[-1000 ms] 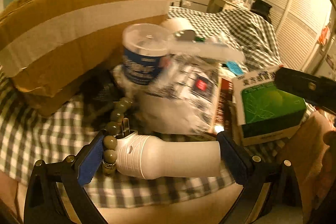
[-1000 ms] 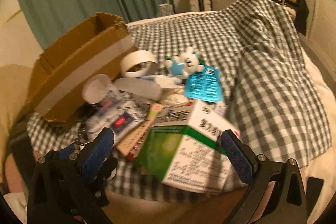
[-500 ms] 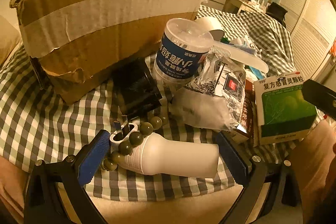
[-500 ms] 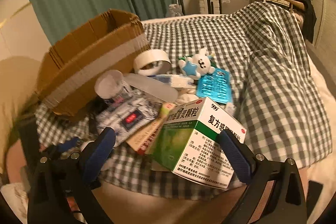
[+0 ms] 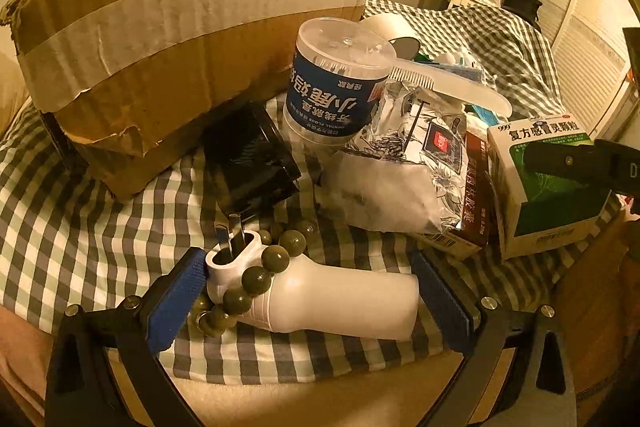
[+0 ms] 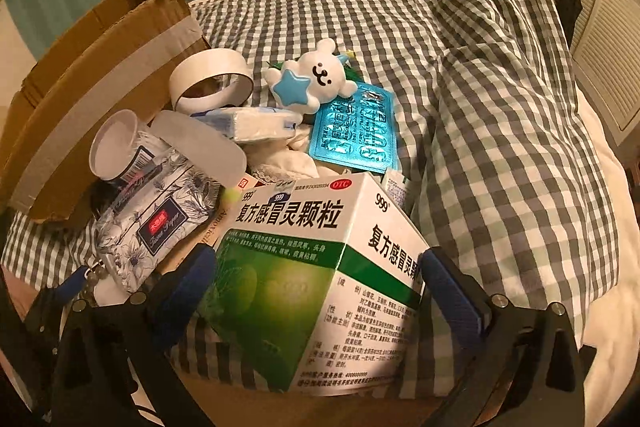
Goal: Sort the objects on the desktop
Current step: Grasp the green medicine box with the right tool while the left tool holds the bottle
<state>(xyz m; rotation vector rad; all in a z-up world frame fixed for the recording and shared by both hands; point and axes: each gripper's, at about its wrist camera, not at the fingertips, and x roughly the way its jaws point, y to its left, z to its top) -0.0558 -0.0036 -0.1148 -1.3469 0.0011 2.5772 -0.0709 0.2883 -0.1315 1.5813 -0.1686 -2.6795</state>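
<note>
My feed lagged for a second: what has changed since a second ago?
Both grippers moved in. The left gripper now straddles the white bottle, jaws open. The right gripper has closed in around the green medicine box, open too. Nothing is lifted yet; the cardboard box and pile lie as before.

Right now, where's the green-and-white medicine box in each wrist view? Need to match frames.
Left wrist: the medicine box sits at the right edge, partly behind a dark gripper finger.
Right wrist: the medicine box fills the lower centre, between the right gripper fingers.
Shared landmark: the taped cardboard box, upper left in both views.
</note>
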